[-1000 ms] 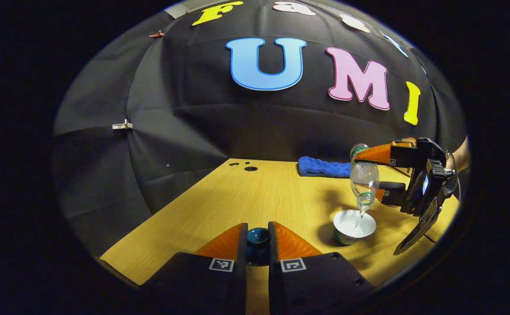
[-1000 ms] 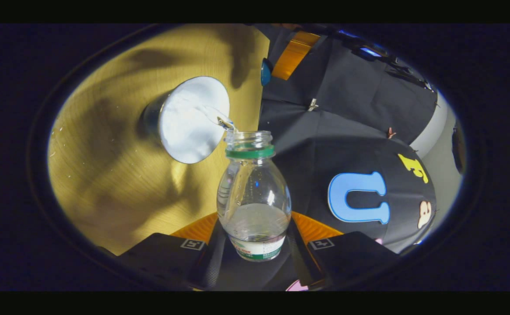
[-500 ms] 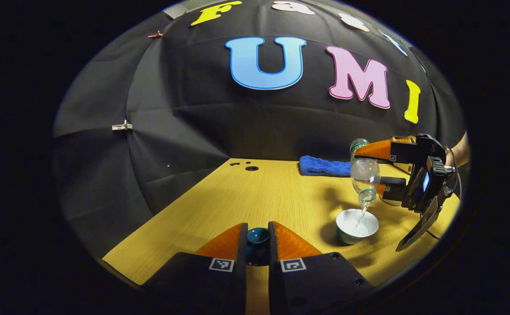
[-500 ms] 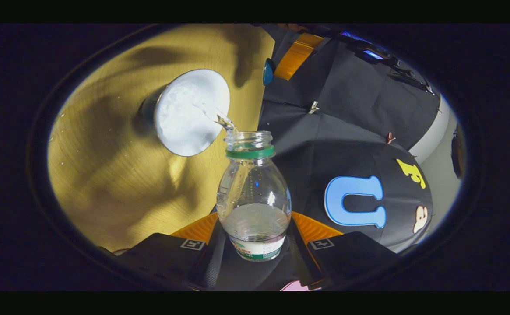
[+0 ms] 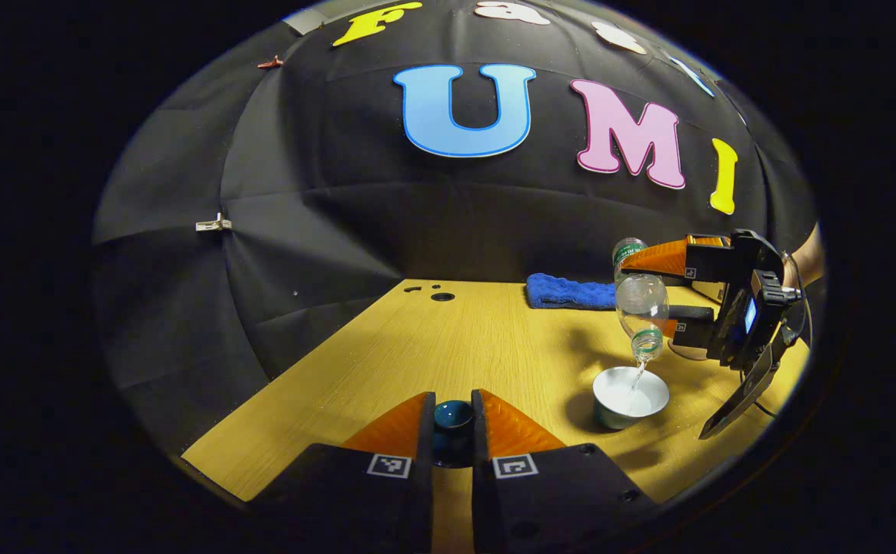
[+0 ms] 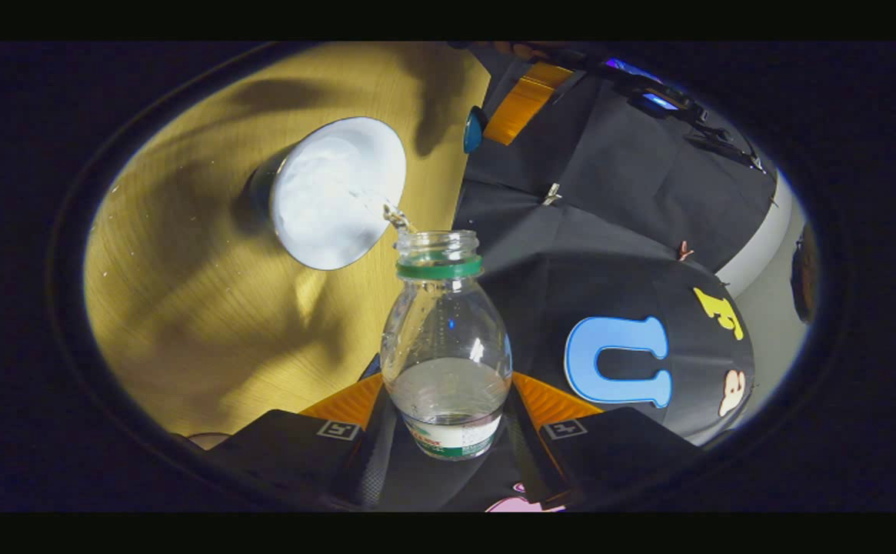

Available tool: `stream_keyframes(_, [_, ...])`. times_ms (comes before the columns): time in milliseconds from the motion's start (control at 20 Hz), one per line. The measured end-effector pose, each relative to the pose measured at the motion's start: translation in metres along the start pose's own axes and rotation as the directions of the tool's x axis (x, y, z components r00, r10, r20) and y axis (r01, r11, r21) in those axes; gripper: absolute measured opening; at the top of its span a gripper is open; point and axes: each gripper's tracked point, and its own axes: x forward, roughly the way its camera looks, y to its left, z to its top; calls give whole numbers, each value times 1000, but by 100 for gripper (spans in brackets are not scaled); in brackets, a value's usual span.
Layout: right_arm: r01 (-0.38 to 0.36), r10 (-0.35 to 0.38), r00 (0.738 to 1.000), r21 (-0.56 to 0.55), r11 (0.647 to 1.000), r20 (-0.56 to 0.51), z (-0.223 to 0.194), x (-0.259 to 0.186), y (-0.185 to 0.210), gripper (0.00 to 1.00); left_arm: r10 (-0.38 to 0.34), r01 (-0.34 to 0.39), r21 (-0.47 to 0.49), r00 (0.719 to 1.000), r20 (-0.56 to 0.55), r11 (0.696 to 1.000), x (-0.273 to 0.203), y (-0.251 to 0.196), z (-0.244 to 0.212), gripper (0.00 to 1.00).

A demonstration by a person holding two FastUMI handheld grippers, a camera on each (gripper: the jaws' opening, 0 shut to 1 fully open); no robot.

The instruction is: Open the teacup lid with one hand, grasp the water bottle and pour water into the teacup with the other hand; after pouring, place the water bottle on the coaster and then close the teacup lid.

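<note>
Desk (image 5: pixel 448 346): yellow wood grain, small holes near its far left corner, black cloth wall behind.
Blue cloth (image 5: pixel 567 293): folded, lies along the far edge of the desk, toward the right.
Right gripper (image 6: pixel 448 415): clenched on the water bottle, both fingers pressing its lower body; from the left gripper view it (image 5: pixel 651 296) hangs over the desk's right side, turned mouth-down, a bit of the person's arm behind it.
Water bottle (image 6: pixel 445 346): clear plastic, green neck ring, cap off, part full; tipped steeply with its mouth just above the teacup, thin stream running out into the cup. Seen also as (image 5: pixel 640 304) above the cup.
Teacup (image 5: pixel 631 396): white inside, dark teal outside, lid off, stands on the right part of the desk, nearer the front edge than the cloth; in the right gripper view (image 6: pixel 332 192) water lands inside it.
Left gripper (image 5: pixel 452 419): clamped on the teacup lid, held above the desk near the front edge, well left of the cup.
Teacup lid (image 5: pixel 452 419): dark teal, small, pinched between both fingers; seen edge-on at (image 6: pixel 474 129).
</note>
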Motion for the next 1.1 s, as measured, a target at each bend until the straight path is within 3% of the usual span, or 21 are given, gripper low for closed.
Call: stream_keyframes(1100, [28,-26,999,-79,996,25,0,-1,4,70,-23,20,102,999,29,995,-11,-22,6,24])
